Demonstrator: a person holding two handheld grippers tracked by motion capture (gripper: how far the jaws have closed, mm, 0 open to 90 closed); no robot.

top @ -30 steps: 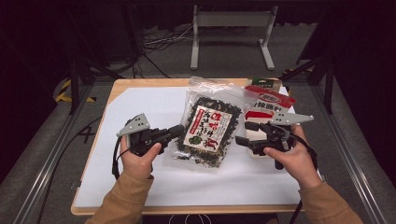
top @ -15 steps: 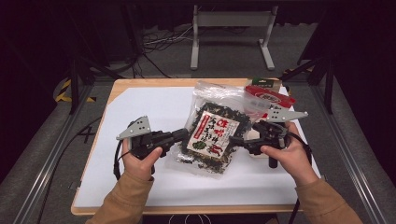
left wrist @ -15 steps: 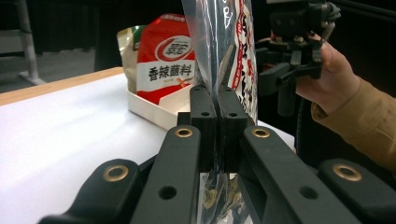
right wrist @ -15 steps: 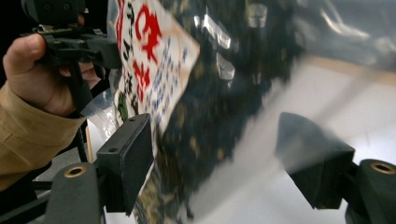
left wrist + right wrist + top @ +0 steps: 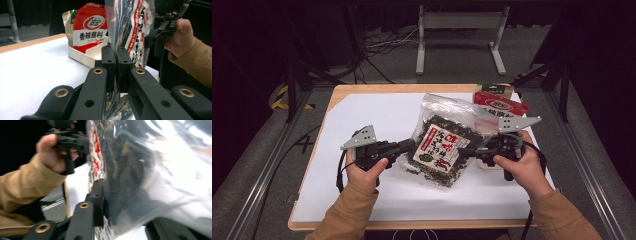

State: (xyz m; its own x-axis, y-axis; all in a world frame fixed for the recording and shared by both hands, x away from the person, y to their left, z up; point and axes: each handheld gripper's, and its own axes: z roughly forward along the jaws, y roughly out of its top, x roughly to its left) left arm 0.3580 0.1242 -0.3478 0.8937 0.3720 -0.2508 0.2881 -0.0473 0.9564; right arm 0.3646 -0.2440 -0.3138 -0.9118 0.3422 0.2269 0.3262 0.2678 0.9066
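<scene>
Left gripper (image 5: 408, 146) fingers are pinching the seaweed bag (image 5: 443, 147) tight, right gripper (image 5: 463, 151) fingers have just been closing onto its other edge.

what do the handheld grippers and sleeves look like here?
Both the left gripper and the right gripper are black, each topped with a grey three-cornered plate dotted with holes. The jaw links carry brass-coloured pivot pins. A black cable trails from each. The sleeves are tan.

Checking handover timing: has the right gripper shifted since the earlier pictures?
Yes. The right gripper moved left, away from the red sauce packet, its jaws closing onto the clear seaweed bag.
</scene>
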